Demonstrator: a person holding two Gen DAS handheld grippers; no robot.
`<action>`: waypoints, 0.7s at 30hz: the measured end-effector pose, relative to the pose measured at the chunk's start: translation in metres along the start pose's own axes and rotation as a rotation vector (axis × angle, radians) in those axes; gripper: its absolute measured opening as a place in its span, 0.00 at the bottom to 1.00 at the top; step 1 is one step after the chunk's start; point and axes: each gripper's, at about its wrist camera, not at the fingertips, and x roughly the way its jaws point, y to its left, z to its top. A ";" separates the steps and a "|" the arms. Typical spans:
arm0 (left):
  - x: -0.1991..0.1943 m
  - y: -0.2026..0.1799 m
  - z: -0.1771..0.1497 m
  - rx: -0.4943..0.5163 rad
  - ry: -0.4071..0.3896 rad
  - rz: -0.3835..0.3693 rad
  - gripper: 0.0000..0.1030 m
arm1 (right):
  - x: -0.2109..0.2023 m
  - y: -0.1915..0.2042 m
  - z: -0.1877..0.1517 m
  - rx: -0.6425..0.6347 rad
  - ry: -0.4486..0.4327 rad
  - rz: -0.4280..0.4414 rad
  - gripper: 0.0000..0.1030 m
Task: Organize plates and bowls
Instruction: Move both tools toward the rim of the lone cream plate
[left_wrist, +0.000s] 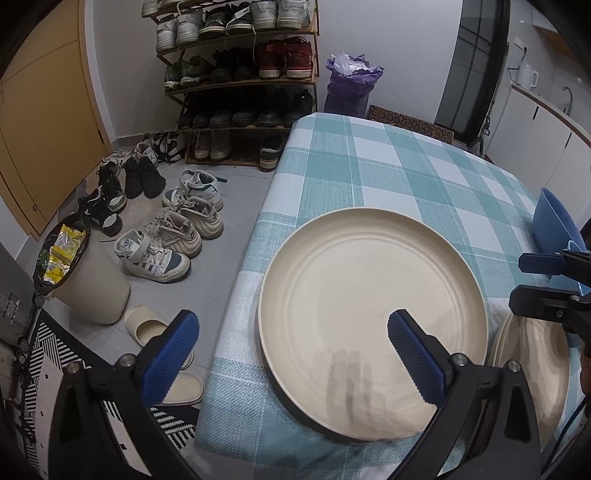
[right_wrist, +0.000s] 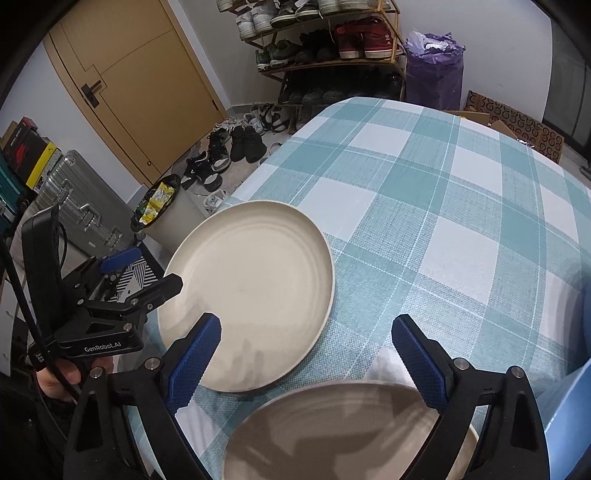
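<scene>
Your right gripper (right_wrist: 306, 354) hangs with its blue pads spread wide and nothing between them, and no earlier view shows how they got there. Your left gripper (left_wrist: 291, 347) is also wide open and empty; "GenRobot.AI" is printed on its black body. Ahead and left of the right fingers lies a large cream plate (right_wrist: 247, 291), ridged in rings, flat on the checked tablecloth (right_wrist: 424, 206). Just beneath the right gripper sits a second cream dish (right_wrist: 332, 435), shadowed and cut off below. A blue bowl (left_wrist: 556, 218) shows only partly, at the left view's right edge.
</scene>
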 end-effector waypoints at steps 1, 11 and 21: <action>0.001 0.000 0.000 0.004 0.002 0.001 0.99 | 0.002 0.000 0.001 -0.001 0.003 0.000 0.92; 0.015 0.001 -0.005 0.015 0.028 0.004 0.95 | 0.026 0.002 0.002 -0.009 0.042 -0.011 0.84; 0.020 0.004 -0.008 0.006 0.048 -0.027 0.77 | 0.040 0.003 0.001 -0.010 0.066 -0.023 0.75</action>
